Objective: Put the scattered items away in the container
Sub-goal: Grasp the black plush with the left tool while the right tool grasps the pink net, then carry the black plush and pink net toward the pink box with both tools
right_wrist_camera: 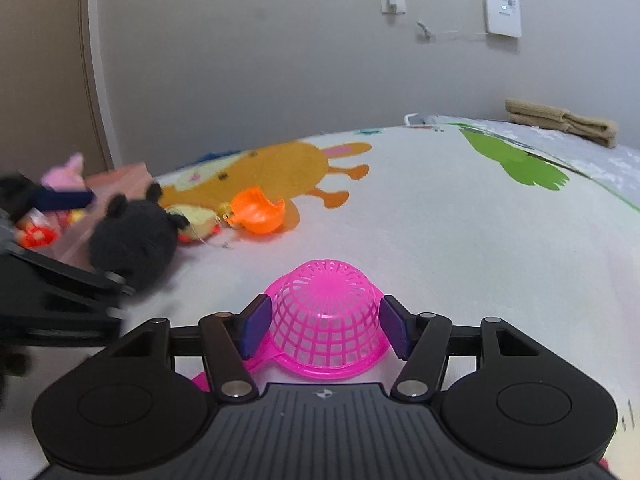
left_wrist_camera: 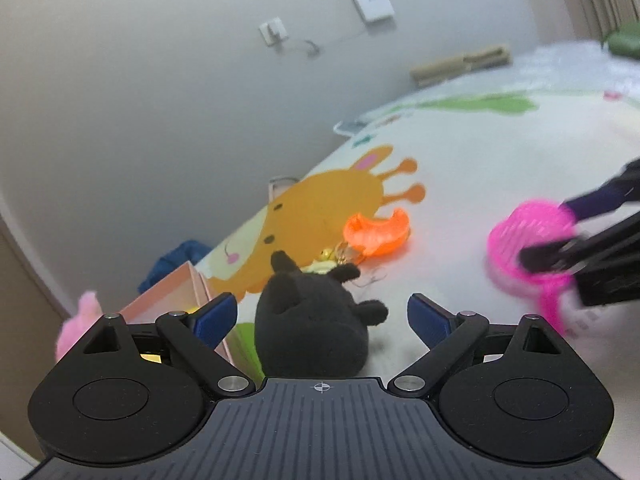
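A black plush toy (left_wrist_camera: 312, 328) lies on the play mat between the wide-apart fingers of my left gripper (left_wrist_camera: 322, 318), which is open and not touching it. Just left of it stands the pink box (left_wrist_camera: 176, 292), with small colourful items inside and a pink plush (left_wrist_camera: 80, 320) at its far side. My right gripper (right_wrist_camera: 325, 330) is shut on the dome of an upturned pink strainer (right_wrist_camera: 326, 312). An orange plastic piece (right_wrist_camera: 258, 212) and a small yellow toy with a gold bell (right_wrist_camera: 196, 220) lie beyond the black plush (right_wrist_camera: 134, 236).
The white play mat (right_wrist_camera: 440, 220) with its giraffe print runs up to a grey wall. A folded tan towel (right_wrist_camera: 560, 120) lies at the far right. A blue cloth (left_wrist_camera: 176, 264) sits behind the box. A green object (left_wrist_camera: 624, 40) is at the mat's far corner.
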`<state>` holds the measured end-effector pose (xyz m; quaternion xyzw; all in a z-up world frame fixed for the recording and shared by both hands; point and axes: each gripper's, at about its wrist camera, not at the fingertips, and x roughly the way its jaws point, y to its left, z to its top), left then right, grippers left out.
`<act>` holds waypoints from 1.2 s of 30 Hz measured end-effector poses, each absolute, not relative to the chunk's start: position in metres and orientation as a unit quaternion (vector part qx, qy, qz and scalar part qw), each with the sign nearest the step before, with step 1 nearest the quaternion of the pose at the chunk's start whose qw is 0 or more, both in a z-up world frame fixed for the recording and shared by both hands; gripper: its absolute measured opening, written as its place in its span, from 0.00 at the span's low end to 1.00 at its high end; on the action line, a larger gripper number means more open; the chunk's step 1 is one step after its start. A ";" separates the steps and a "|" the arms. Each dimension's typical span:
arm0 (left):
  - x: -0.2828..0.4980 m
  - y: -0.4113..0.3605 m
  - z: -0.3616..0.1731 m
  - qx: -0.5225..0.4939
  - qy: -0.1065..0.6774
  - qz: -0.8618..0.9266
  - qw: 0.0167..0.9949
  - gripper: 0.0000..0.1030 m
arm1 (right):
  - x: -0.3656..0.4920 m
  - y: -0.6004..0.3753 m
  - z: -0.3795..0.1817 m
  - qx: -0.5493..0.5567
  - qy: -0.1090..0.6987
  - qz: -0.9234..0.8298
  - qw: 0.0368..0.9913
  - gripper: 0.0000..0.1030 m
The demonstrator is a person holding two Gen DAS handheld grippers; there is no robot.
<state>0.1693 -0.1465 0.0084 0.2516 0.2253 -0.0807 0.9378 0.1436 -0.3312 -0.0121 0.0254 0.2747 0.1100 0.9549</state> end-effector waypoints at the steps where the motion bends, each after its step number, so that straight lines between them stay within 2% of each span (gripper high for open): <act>1: 0.172 -0.148 0.005 0.260 0.230 -0.079 0.934 0.93 | 0.143 -0.334 -0.012 0.033 0.273 0.113 0.955 0.58; 2: 0.175 -0.150 0.001 0.268 0.234 -0.076 0.932 0.93 | 0.143 -0.335 -0.013 0.039 0.273 0.115 0.954 0.58; 6: 0.185 -0.152 -0.013 0.292 0.243 -0.054 0.923 0.80 | 0.145 -0.344 -0.015 0.066 0.273 0.122 0.952 0.58; 8: 0.192 -0.148 -0.017 0.295 0.245 -0.045 0.922 0.70 | 0.146 -0.347 -0.016 0.078 0.273 0.124 0.951 0.58; 12: 0.190 -0.140 -0.011 0.278 0.245 -0.054 0.927 0.68 | 0.145 -0.349 -0.017 0.086 0.272 0.125 0.950 0.58; 20: 0.115 -0.130 0.025 0.227 0.242 -0.167 0.928 0.68 | 0.144 -0.349 -0.016 0.081 0.271 0.118 0.952 0.58; 25: 0.072 -0.120 0.019 0.222 0.264 -0.222 0.912 0.69 | 0.143 -0.342 -0.015 0.060 0.270 0.112 0.954 0.58; 31: 0.061 -0.110 0.006 0.208 0.285 -0.226 0.908 0.75 | 0.143 -0.340 -0.014 0.053 0.274 0.101 0.955 0.58; 33: 0.065 -0.110 0.003 0.201 0.288 -0.232 0.907 0.84 | 0.144 -0.340 -0.015 0.051 0.277 0.096 0.955 0.58; 36: 0.068 -0.108 -0.002 0.186 0.300 -0.229 0.907 0.85 | 0.145 -0.337 -0.015 0.044 0.281 0.089 0.955 0.59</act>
